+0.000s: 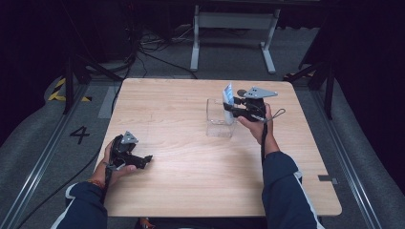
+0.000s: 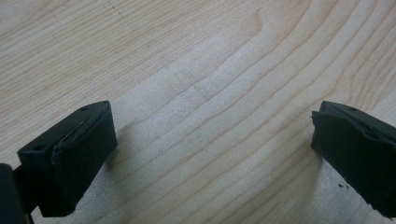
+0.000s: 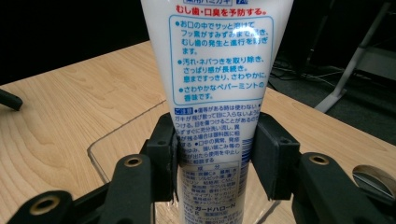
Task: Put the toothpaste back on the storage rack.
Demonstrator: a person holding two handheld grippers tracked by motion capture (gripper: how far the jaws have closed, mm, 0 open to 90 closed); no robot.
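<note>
Dark floor with loose cables and the white legs of another stand surround a square, light wooden desk. Toward the far right part of the desk stands a clear, open-topped plastic box, the landmark for everything else. Just to the right of the box, the right hand-held gripper is clamped on a white plastic toothpaste tube printed with blue and red Japanese text. In the right gripper view its two black jaws press the tube's lower part from either side, and the tube rises upright above them, with the box's transparent rim visible just behind and below. In the high view the tube stands at the box's right edge, its upper end above the rim; whether its lower end is inside the box cannot be told. Well apart from the box, near the desk's near left edge, the left hand-held gripper is held low over bare wood. In the left gripper view its jaws stand wide apart with nothing between them but the desk's grain.
</note>
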